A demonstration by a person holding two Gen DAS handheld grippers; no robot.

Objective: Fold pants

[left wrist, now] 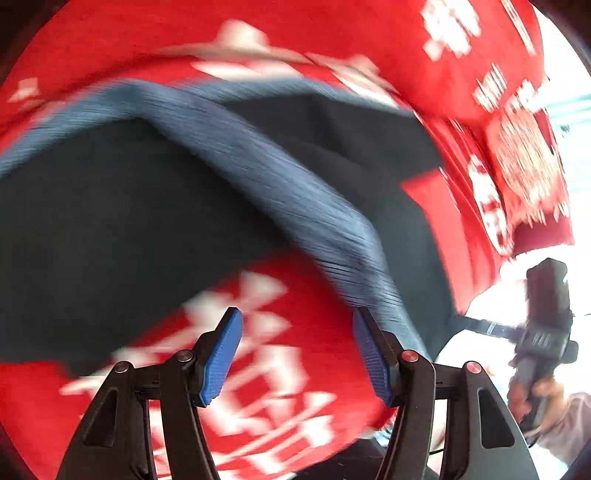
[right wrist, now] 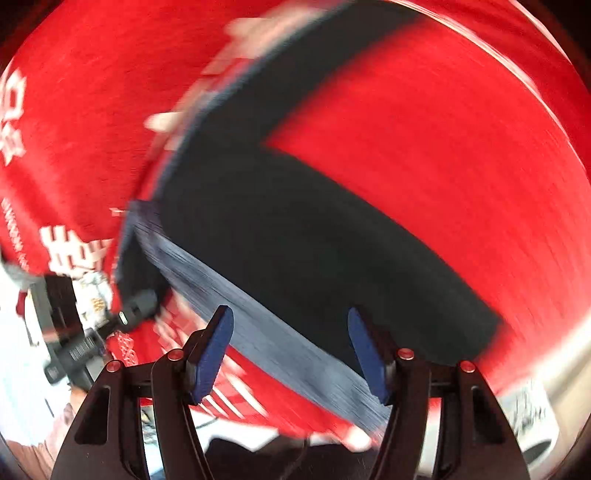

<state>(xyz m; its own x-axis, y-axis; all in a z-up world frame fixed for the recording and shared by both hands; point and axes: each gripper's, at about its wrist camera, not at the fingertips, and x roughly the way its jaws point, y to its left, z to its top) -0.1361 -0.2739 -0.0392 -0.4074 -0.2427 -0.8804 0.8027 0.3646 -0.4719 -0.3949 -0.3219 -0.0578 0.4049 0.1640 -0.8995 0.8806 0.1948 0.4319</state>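
Dark navy pants [left wrist: 110, 229] with a blue ribbed waistband [left wrist: 295, 199] lie on a red cloth with white characters [left wrist: 295, 29]. My left gripper [left wrist: 297, 354] is open and empty; the waistband runs just past its right finger. In the right wrist view the pants [right wrist: 295, 236] spread across the red cloth [right wrist: 443, 147], and the waistband [right wrist: 280, 332] passes between the fingers of my open right gripper [right wrist: 291, 350], which does not close on it. Both views are motion-blurred. Each view shows the other gripper at its edge, the right one [left wrist: 546, 317] and the left one [right wrist: 92, 332].
The red cloth covers the table and hangs over its edge [left wrist: 535, 229]. Bright white floor or background [left wrist: 576, 147] lies beyond. A person's hand and sleeve [left wrist: 554, 406] hold the other gripper.
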